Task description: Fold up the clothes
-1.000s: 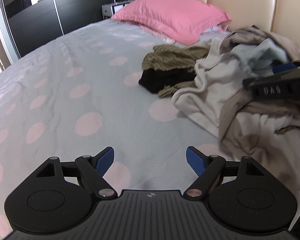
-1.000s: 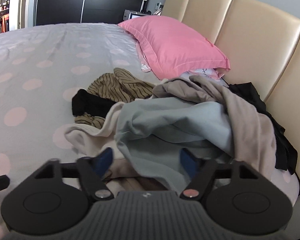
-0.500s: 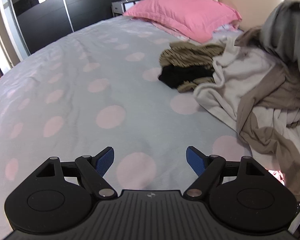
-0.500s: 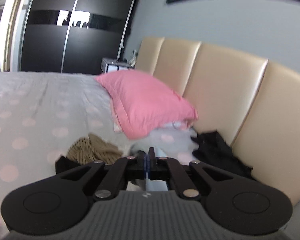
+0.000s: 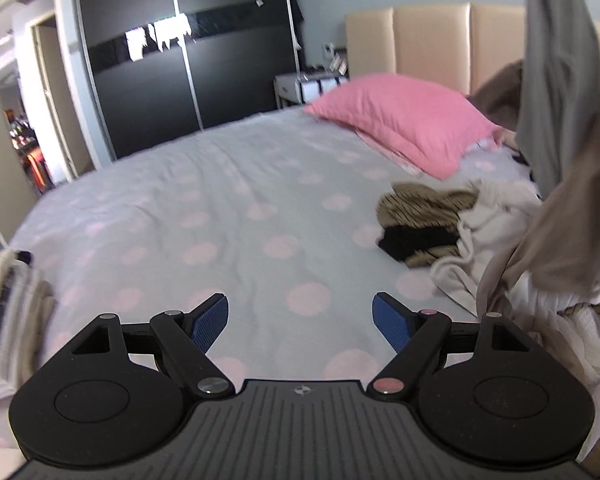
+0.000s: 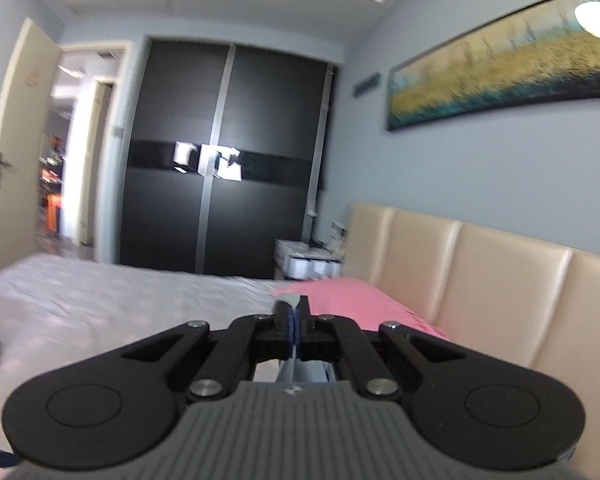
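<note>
Grey garment (image 5: 556, 80), hanging from the top right of my left wrist view, with a beige garment (image 5: 568, 232) draped along its lower part; both dangle over the pile (image 5: 496, 236) of clothes at the right side of the bed (image 5: 220, 208).

Right hand-held gripper (image 6: 293, 330): fingers pressed together on a thin fold of pale grey cloth, which shows above and below the fingertips. It is raised and looks level across the room.

Left hand-held gripper (image 5: 300, 318): jaws wide, blue pads (image 5: 210, 322) well apart, nothing between them. It hovers above the bed's near part.

Pile contents, as I can make them out: white garments, a tan striped garment (image 5: 420, 200), a black piece (image 5: 416, 242) just in front of it.

Pillow (image 5: 400, 120), pink, against the cream headboard (image 5: 432, 44), near the pile.

Bedsheet: pale with pink dots, bare across the middle.

Stack of striped cloth (image 5: 8, 308) at the left edge, blurred; I cannot tell whether it is folded.

Wardrobe (image 6: 224, 160), dark, sliding doors, far wall. Painting (image 6: 500, 64) above the headboard. Doorway (image 6: 76, 152) open at left.
</note>
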### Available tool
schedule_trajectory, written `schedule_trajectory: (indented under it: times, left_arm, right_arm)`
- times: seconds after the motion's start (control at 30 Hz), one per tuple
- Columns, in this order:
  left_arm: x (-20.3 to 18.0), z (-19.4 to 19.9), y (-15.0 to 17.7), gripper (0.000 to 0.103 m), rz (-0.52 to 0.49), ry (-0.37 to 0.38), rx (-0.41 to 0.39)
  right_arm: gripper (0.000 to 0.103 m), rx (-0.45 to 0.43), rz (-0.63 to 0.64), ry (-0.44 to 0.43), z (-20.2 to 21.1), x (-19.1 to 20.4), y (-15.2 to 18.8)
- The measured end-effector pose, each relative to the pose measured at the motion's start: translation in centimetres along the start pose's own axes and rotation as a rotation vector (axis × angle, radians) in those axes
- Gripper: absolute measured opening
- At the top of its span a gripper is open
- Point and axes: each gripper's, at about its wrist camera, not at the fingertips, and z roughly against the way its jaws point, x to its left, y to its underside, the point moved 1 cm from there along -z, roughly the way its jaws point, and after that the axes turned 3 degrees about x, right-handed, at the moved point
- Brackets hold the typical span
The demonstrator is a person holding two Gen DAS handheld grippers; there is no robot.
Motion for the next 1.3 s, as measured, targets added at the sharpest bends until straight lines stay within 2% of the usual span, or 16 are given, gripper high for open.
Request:
schedule_trajectory:
  times: [0.17,0.23,0.37,0.43,0.5,0.57,0.6,0.63,0.67,0.7,0.77,0.87,0.97,1.03,1.17,1.3]
  left_arm:
    - [4.1,3.1,0.3,0.079,0.031,-0.072,-0.039]
    - [5.8,4.1,0.6,0.079,0.049,-0.100,-0.046]
    - [8.8,5.5,2.0,0.079,0.085,-0.107,-0.040]
    - [9.8,5.4,3.1,0.079,0.088,-0.094,-0.006]
    - [10.4,4.8,4.4,0.079,0.086,-0.082,0.034]
    - [10.8,4.6,5.7,0.079,0.075,-0.083,0.066]
    - [10.9,4.2,6.2,0.079,0.072,-0.080,0.082]
    - [10.9,3.9,6.7,0.079,0.072,-0.070,0.097]
    - [10.9,3.6,7.1,0.079,0.075,-0.052,0.109]
    - [10.9,3.3,7.5,0.079,0.081,-0.028,0.120]
    - [10.7,2.5,8.0,0.079,0.089,0.015,0.142]
    - [9.9,0.8,8.5,0.080,0.083,0.061,0.174]
    - [9.1,-1.6,9.0,0.080,0.063,0.085,0.222]
    - [8.2,-3.2,9.3,0.080,0.055,0.117,0.252]
    - [5.9,-6.0,9.9,0.080,0.040,0.197,0.309]
    - [3.5,-8.9,10.8,0.080,-0.015,0.227,0.364]
  right_arm:
    - [0.002,-0.080,-0.005,-0.197,3.0,5.8,-2.3]
    - [0.002,-0.063,-0.019,-0.280,3.6,7.8,-2.3]
    - [0.002,0.141,-0.043,-0.422,2.0,11.9,1.2]
    - [0.002,0.271,-0.032,-0.462,0.3,14.1,5.0]
    - [0.005,0.393,-0.028,-0.479,-1.3,15.7,9.0]
    - [0.006,0.469,-0.026,-0.500,-2.5,16.6,12.4]
    - [0.015,0.493,-0.025,-0.504,-2.7,16.9,13.6]
    - [0.034,0.514,-0.024,-0.505,-2.9,17.0,14.5]
    - [0.042,0.523,-0.024,-0.495,-3.0,16.9,15.2]
    - [0.047,0.532,-0.024,-0.486,-3.0,16.8,15.9]
    - [0.047,0.547,-0.027,-0.462,-3.3,16.0,17.3]
    - [0.060,0.579,-0.034,-0.403,-4.2,14.2,19.3]
    - [0.069,0.654,-0.054,-0.356,-5.9,12.5,22.1]
    - [0.078,0.699,-0.058,-0.365,-6.7,12.5,23.8]
    - [0.079,0.789,-0.065,-0.382,-8.3,12.5,27.3]
    - [0.079,0.866,-0.063,-0.374,-9.8,12.7,30.0]
